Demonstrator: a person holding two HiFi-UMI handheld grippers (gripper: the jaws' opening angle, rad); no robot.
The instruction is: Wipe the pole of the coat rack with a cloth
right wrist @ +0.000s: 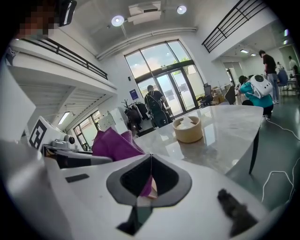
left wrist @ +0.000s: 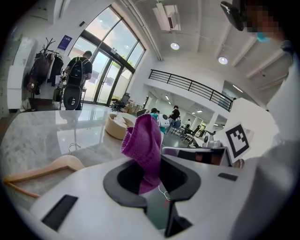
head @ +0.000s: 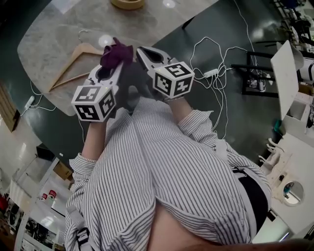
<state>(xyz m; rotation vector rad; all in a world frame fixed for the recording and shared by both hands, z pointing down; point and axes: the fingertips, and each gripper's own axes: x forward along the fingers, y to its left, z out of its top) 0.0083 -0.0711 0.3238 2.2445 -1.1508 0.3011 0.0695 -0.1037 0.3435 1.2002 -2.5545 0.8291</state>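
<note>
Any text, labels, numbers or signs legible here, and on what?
No readable words or numbers anywhere.
Left marker cube: black-and-white square codes only, no letters.
Right marker cube: the same.
Blue sign beside the glass doors: too small to read.
Purple cloth: no print visible.

Bowl [head: 127,4] cut off at top edge; coat rack [left wrist: 47,46] pole hidden bhd coats [left wrist: 37,72]

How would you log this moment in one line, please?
left gripper: shut on purple cloth | right gripper: shut on a corner of it | wooden hanger: lying on table | wiping: not begun
</note>
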